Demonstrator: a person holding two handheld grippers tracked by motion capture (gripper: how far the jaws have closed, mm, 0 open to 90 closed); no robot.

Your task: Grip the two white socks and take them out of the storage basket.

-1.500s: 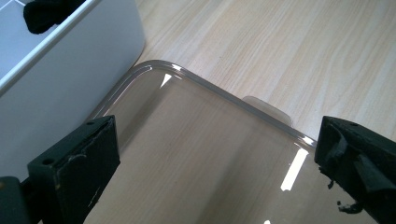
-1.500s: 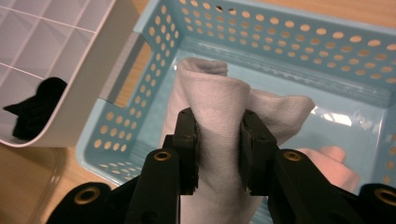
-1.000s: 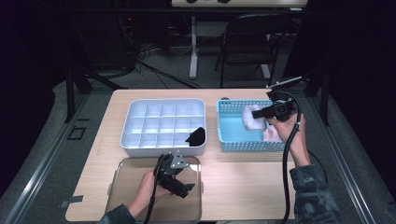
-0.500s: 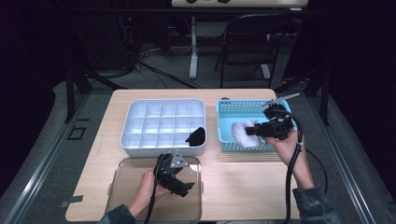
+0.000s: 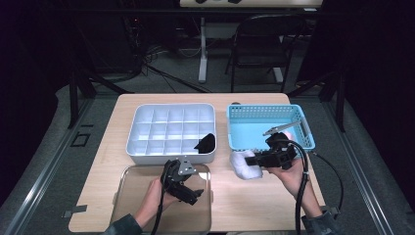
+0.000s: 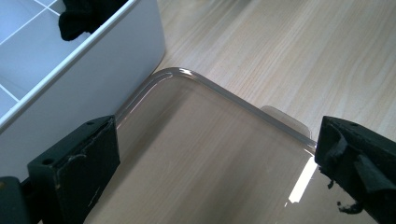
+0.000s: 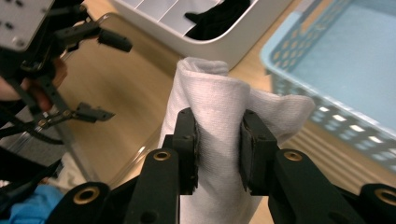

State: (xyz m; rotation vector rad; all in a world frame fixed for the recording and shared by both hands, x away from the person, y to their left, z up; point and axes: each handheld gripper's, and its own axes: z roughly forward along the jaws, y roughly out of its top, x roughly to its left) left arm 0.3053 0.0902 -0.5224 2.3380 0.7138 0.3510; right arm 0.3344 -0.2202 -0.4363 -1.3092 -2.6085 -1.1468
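Jaws of right hand-held gripper (image 7: 218, 140) clamped on white cloth (image 7: 212, 98), left hand-held gripper (image 6: 215, 158) wide

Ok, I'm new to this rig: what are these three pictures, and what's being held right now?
A person works at a wooden table with a hand-held two-jaw gripper in each hand. The high view looks down from above; the other two views come from cameras riding on the grippers. On the table sit a white divided tray with a black cloth in one compartment, a blue basket, and a clear lid. The right gripper is clamped on a white cloth, in front of the basket. The left gripper hovers open over the clear lid, holding nothing.
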